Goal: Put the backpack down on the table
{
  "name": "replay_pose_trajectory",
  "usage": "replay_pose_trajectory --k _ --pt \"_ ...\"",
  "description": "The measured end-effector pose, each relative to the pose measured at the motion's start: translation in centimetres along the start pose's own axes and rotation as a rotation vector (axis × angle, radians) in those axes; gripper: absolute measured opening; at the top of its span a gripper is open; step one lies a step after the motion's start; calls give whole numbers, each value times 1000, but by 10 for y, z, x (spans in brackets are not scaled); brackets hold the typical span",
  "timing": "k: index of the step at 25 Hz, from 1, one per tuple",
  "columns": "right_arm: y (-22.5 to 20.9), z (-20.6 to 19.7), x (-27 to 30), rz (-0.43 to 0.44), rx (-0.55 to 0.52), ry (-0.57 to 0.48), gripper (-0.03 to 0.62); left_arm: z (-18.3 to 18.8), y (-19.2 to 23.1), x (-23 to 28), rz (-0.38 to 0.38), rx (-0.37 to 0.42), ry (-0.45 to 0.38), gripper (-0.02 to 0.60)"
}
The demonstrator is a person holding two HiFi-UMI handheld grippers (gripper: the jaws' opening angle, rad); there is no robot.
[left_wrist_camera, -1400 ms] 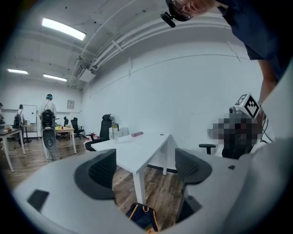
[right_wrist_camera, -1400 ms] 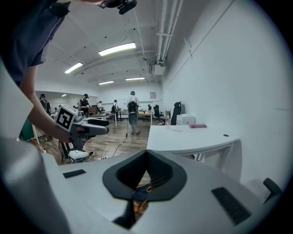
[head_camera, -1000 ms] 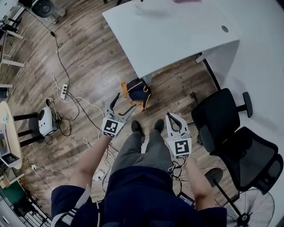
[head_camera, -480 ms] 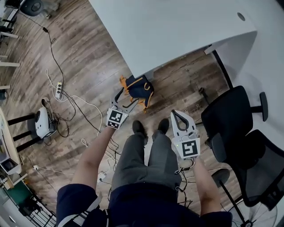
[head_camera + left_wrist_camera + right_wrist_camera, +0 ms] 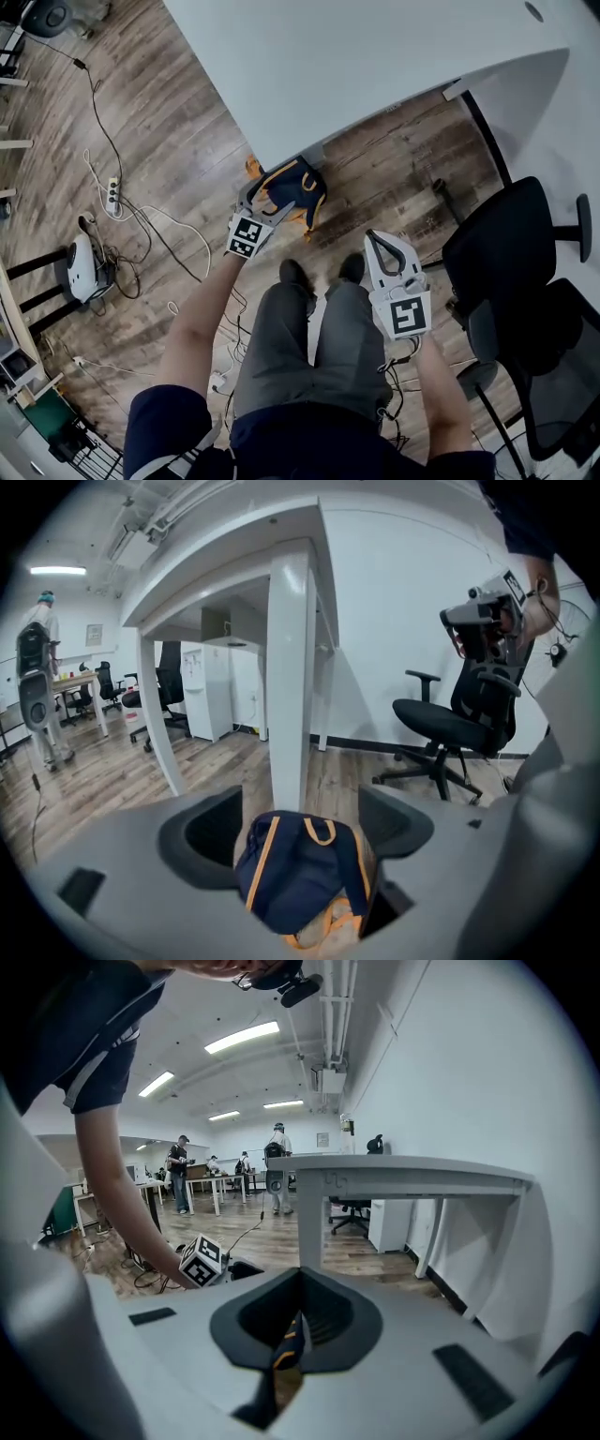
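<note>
Navy, orange-trimmed fabric backpack point(image 5: 298, 186) lies on the wooden floor point(image 5: 178, 122) just ahead of my wide-open, empty left claw point(image 5: 270, 202); my shut, empty right claw point(image 5: 377, 238) is farther off.

backpack point(image 5: 292, 186) on floor point(image 5: 187, 122) by table leg point(image 5: 287, 667) | left tongs point(image 5: 270, 200) just before it | chairs point(image 5: 506, 253) right (cables point(image 5: 141, 214) left)

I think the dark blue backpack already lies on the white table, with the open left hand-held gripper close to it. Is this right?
No: the head view shows the backpack on the floor beside the table leg, not on the white table. The open left hand-held gripper is close to it.
</note>
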State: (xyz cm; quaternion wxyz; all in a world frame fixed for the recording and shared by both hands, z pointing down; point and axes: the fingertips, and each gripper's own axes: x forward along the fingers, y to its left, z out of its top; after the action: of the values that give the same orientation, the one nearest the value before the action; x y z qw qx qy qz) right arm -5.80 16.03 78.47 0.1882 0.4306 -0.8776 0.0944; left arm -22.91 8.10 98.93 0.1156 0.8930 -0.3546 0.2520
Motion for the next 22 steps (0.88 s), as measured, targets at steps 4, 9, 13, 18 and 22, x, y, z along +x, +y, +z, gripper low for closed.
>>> replay_pose_trajectory --k 4,9,13,18,22 --pt "-5 -24 14 -4 -3 -5 -2 -32 5 30 -33 23 38 393" --pt "-12 -54 38 -11 2 -11 -2 -71 16 63 -56 43 80 384" --pt "-15 -69 54 -10 0 -34 -2 -93 18 84 -69 50 90 374" --pt "-19 -88 69 -10 10 -44 -2 -129 30 111 -67 68 134 376" --pt "-25 -100 79 -3 1 -48 0 -145 35 131 -82 86 166 364"
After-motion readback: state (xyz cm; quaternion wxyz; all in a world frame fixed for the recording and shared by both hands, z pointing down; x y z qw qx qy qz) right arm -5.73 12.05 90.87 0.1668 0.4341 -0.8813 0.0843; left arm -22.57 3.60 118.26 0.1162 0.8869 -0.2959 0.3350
